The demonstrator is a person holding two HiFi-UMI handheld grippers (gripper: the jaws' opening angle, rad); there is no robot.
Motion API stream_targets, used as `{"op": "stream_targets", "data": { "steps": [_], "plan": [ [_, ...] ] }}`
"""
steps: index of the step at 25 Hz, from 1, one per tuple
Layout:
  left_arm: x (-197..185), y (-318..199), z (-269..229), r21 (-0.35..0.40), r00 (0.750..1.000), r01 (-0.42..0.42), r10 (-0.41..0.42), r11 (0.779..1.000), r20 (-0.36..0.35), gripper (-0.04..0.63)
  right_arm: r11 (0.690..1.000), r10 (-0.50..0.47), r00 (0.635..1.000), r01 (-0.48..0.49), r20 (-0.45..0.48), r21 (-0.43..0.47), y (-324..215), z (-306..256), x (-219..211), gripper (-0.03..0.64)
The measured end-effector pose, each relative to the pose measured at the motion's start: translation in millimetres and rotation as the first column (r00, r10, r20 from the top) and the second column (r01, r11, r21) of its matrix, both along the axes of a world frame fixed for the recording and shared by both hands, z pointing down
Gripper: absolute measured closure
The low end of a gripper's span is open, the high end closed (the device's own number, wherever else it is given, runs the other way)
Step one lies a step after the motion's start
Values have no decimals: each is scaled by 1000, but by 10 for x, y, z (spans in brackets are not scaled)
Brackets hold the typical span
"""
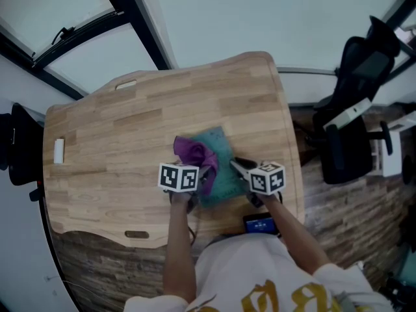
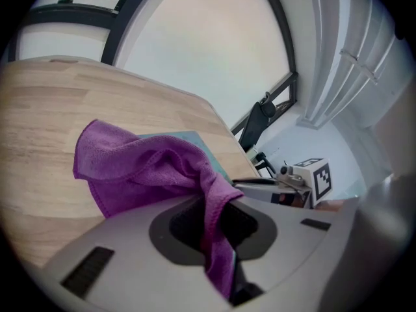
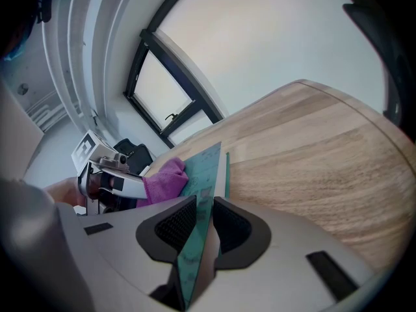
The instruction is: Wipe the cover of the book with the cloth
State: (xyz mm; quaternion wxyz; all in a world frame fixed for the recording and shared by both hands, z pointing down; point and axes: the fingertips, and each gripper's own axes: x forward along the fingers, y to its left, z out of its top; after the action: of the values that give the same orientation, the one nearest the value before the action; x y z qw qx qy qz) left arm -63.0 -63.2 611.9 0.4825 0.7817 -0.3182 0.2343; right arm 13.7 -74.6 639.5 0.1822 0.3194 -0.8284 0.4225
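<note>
Atop teal book, crumpled purple cloth

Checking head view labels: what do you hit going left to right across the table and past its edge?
small white object → left gripper → book → right gripper → black office chair. I left out the cloth: it overlaps the left gripper and the book.

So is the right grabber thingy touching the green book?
Touching. The right gripper view shows the right gripper with its jaws shut on the edge of the teal book, one jaw pressing on each side.
</note>
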Motion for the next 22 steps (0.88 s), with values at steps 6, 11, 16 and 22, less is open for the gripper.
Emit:
{"op": "stream_targets", "data": {
  "steps": [6,11,16,22],
  "plan": [
    [-79,-216,2,68,997,60,-63,996,46,546,1000,-1,1000,1,1,0,0,23,5,546],
    [-168,-371,-8,124,989,104,-116,987,89,546,1000,3,1000,-3,-2,2,4,0,0,546],
    [-232,-438,39,165,982,123,-144,979,122,546,1000,1,1000,-1,3,6,10,-6,-6,546],
    [-303,-538,31,219,969,142,-181,965,169,546,1000,-1,1000,1,5,4,9,2,-5,546]
  ]
}}
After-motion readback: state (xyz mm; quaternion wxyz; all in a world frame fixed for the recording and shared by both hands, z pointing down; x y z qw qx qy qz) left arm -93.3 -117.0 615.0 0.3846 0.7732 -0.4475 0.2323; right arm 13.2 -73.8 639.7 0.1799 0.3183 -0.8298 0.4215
